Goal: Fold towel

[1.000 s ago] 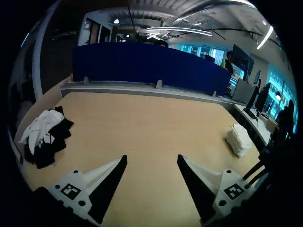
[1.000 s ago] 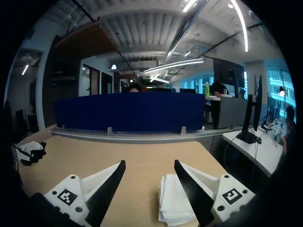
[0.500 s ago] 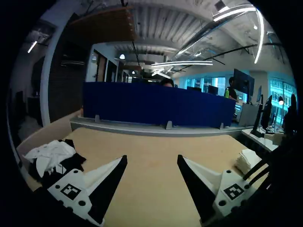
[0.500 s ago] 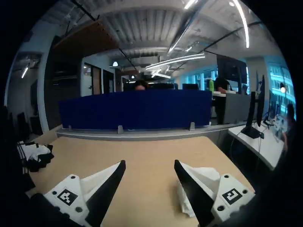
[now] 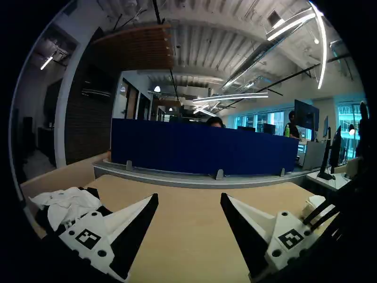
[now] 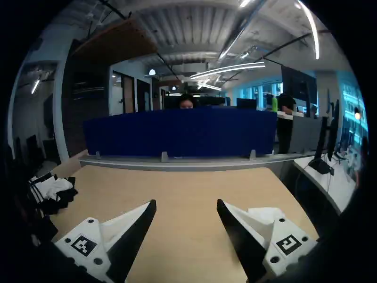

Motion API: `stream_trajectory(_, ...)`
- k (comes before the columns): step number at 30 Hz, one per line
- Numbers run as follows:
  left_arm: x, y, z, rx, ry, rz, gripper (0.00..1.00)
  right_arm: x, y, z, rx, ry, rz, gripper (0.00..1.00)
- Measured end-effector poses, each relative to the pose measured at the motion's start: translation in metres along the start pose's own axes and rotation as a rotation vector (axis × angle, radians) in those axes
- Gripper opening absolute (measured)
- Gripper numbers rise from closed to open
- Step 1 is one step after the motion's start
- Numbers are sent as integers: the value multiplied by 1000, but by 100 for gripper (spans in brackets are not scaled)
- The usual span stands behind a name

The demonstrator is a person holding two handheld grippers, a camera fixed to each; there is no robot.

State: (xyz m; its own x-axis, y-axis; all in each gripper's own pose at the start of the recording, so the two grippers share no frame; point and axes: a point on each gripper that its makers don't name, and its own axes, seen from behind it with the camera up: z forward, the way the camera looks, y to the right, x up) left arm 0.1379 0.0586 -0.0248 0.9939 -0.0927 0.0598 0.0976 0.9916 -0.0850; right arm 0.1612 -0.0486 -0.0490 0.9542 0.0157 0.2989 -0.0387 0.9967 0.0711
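A heap of white and black towels (image 5: pixel 66 205) lies at the left edge of the wooden table (image 5: pixel 188 207); in the right gripper view the same heap (image 6: pixel 52 191) sits far left. A folded white stack (image 6: pixel 264 214) peeks from behind my right gripper's right finger, and its edge (image 5: pixel 313 202) shows at the table's right side in the left gripper view. My left gripper (image 5: pixel 188 217) is open above the table with nothing between its fingers. My right gripper (image 6: pixel 186 221) is open too, holding nothing.
A blue partition (image 5: pixel 202 151) on a grey rail runs along the table's far edge. Behind it a person's head (image 6: pixel 187 100) shows. Desks with monitors (image 6: pixel 325 141) stand to the right, and another person (image 6: pixel 284 118) stands farther back.
Both views have tilted upward, showing more ceiling and less table. The folded white stack has slid behind the right gripper's right finger. Both grippers stay open.
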Motion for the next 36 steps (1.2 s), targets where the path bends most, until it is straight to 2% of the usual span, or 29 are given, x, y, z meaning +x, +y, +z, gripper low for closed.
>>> stream_trajectory(9,-21,-10,6,25,47,56,98,2,-9,8,7,-19,-18,99)
stream_trajectory(18,-55,-21,10,37,76,107,98,-20,-21,22,16,-47,-51,99)
stream_trajectory(27,-90,-38,19,36,81,120,98,-42,-46,34,37,-82,-100,99)
stream_trajectory(36,-116,-56,26,48,64,100,98,-48,-55,42,38,-93,-122,99)
